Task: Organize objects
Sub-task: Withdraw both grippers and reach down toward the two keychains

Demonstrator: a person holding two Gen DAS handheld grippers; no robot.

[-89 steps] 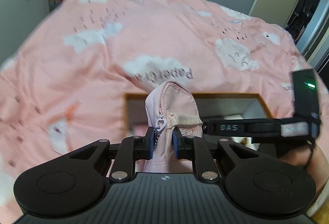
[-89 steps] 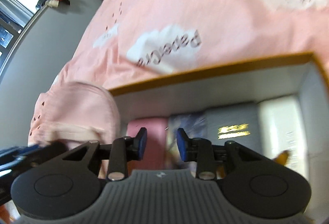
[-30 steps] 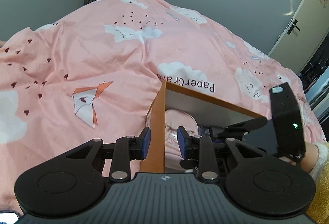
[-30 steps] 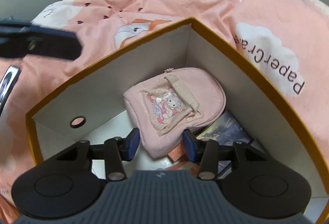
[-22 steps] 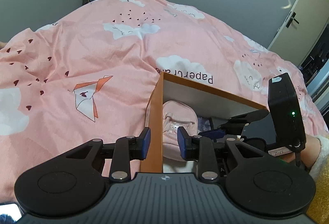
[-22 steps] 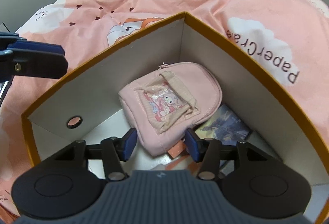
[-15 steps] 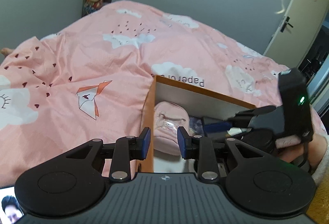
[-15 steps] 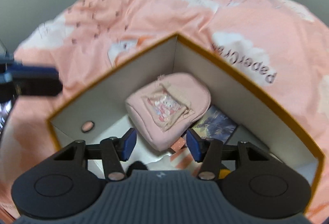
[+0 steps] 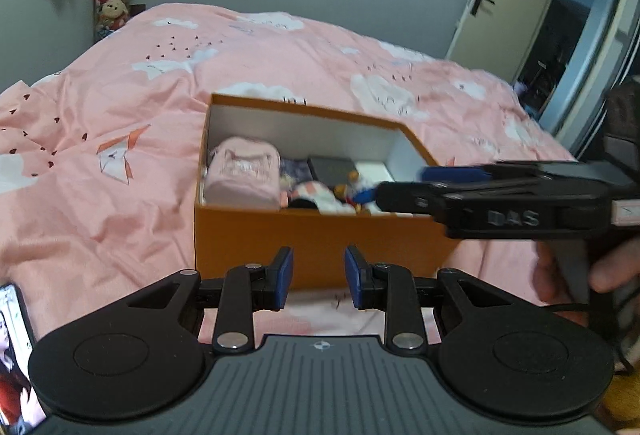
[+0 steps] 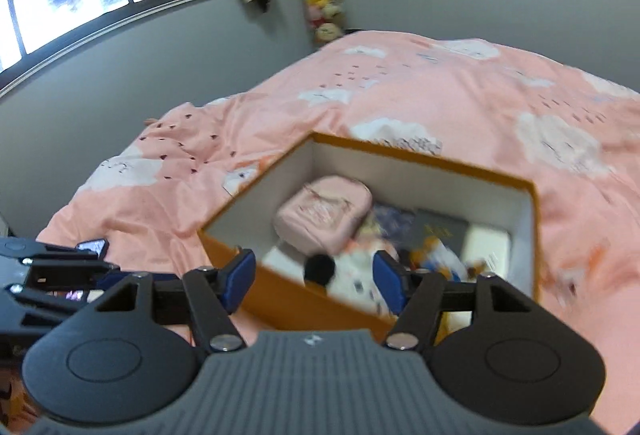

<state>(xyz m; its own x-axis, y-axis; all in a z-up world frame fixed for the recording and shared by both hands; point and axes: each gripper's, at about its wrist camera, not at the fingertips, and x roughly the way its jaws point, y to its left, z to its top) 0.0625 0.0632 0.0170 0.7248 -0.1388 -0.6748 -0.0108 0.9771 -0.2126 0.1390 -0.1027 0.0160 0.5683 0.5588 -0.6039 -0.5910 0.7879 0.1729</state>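
Right, both tools empty: left gripper [image 9: 318, 277] and right gripper [image 10: 314, 281] spread, clear of the orange box [image 9: 320, 235]. Pink pouch [image 10: 322, 213] lies in the box's far-left corner, ahead of both; my right is nearer, over the near edge.

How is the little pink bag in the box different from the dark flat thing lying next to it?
The pink bag is puffy, soft fabric, sitting at the left end of the orange box; the dark flat item is thin, stiff-looking and nearer the middle. Both lie inside the box, and neither claw touches them.
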